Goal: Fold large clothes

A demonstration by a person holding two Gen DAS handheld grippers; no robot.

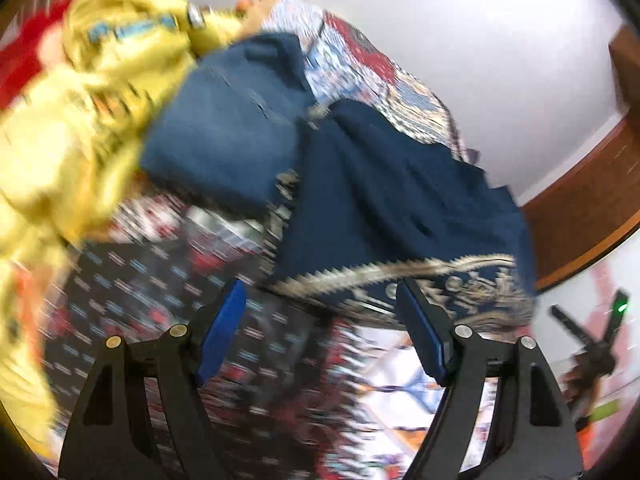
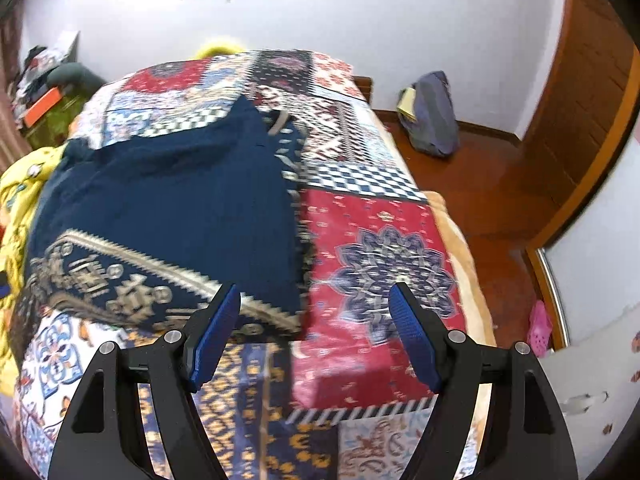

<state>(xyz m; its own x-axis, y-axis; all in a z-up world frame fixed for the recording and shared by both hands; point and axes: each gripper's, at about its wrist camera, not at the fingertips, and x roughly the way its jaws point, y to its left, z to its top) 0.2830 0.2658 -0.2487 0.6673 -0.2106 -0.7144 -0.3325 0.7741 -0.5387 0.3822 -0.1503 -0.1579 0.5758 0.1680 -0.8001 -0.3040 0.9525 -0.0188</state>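
The navy garment (image 2: 168,200) with its gold-patterned border is lying on the patchwork bedspread (image 2: 380,232), spread across the left and middle of the bed as my right camera is seeing it. It is looking partly folded, to my eye: one long edge is running fairly straight down the bedspread, and the ornate hem is sitting nearest to me. In the left view the same navy garment (image 1: 400,200) is draping in soft ridges, so I am judging it needs smoothing before any further fold.

I am holding the right gripper (image 2: 316,336) above the near corner of the hem, its blue pads spread wide with nothing between them; its left finger is overlapping the gold border in the picture, though I cannot tell whether it is touching the cloth. I am holding the left gripper (image 1: 320,332) over the bedspread just in front of the hem, also spread wide and empty. Both seem placed at the hem because that edge is the natural one to lift and carry over.

Further out, a folded blue garment (image 1: 224,128) is resting beside the navy one, and a yellow garment (image 1: 100,92) is heaped past it, blurred. Beyond the bed, a grey bag (image 2: 434,116) is leaning against the white wall on the wooden floor.
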